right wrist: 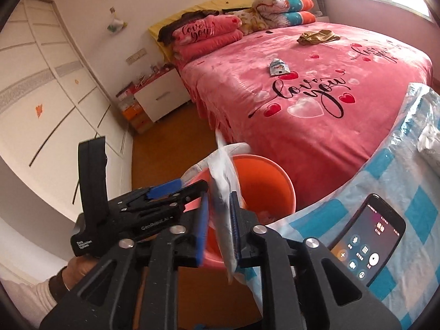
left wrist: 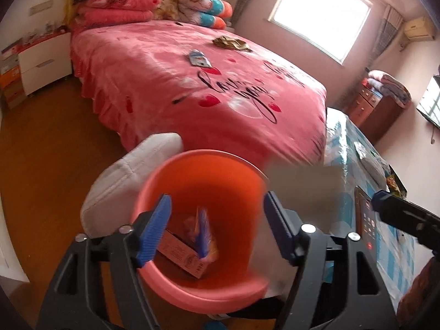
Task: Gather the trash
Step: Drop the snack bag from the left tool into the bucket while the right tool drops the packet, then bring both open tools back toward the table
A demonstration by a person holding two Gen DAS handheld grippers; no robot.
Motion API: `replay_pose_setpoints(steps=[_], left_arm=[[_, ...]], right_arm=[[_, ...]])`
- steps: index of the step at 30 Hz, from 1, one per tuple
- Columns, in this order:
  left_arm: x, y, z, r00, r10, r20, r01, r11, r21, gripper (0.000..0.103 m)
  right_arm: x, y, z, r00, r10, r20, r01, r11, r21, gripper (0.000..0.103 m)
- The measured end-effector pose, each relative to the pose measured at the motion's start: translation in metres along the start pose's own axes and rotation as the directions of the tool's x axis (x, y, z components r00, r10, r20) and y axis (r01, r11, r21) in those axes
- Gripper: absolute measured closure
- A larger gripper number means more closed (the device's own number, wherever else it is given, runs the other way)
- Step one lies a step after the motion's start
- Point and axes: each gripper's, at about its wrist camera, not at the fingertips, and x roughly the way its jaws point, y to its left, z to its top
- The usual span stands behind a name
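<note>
Looking down through my left tongs (left wrist: 217,228), I see their blue pads spread wide with nothing between them, hanging right over the mouth of the orange trash bucket (left wrist: 170,184). Inside the bucket lie a small cardboard box (left wrist: 183,253) and a crumpled snack wrapper (left wrist: 205,229), both motion-blurred. My right tongs (right wrist: 217,224) are clenched on a white plastic wrapper (right wrist: 224,189), which stands upright between the pads, its top poking above them and its lower end hanging below; from that camera it sits in front of the near rim of the bucket, and I cannot tell whether it is over the opening yet. A white bag (left wrist: 129,176) lies on the floor touching the bucket's left side. Further trash waits on the pink bed (left wrist: 154,82): a small blue-and-white packet (left wrist: 198,58) near the middle of the bedspread and a crumpled olive-gold wrapper (left wrist: 231,42) beyond it, toward the pillows and the window side. On my right, the table (right wrist: 407,283) with its blue-checked plastic cover carries a smartphone (right wrist: 368,239) with a call screen lit, lying close to the table's near edge beside the bucket.
</note>
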Motion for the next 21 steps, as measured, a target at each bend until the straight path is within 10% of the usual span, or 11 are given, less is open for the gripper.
replay_pose_setpoints(steps=[9,21], left_arm=[[-0.015,-0.015,0.0,0.996,0.066,0.058,-0.071,0.993,0.097,0.011],[-0.033,-0.056,0.0,0.997,0.005,0.077,-0.019,0.984,0.177,0.008]], right_arm=[[-0.064,-0.012,-0.003,0.982,-0.06,0.18,0.054,0.998,0.038,0.031],[-0.123,-0.046,-0.03,0.921,-0.21,0.328,0.173,0.975,0.138,0.017]])
